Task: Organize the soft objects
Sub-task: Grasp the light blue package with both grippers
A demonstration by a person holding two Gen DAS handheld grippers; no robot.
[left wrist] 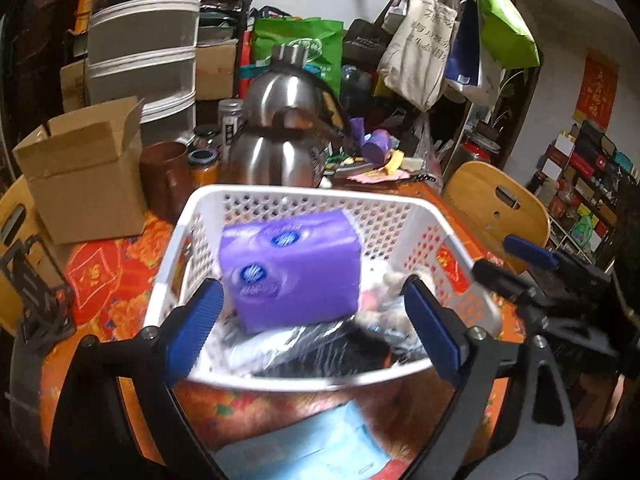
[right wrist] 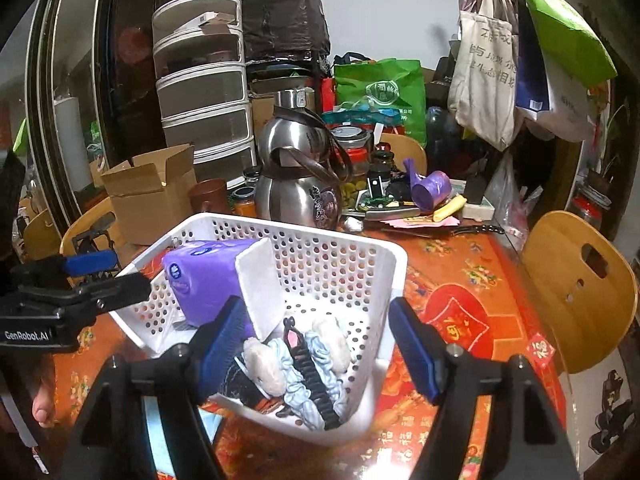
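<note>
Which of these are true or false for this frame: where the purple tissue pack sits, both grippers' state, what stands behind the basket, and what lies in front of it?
1. The purple tissue pack lies inside the white basket. True.
2. The left gripper is clamped on the pack. False: its jaws stand open, pads clear of it.
3. The right gripper holds nothing. True.
4. A steel kettle stands behind the basket. True.
5. The blue packet lies inside the basket. False: it lies on the table in front of it.
</note>
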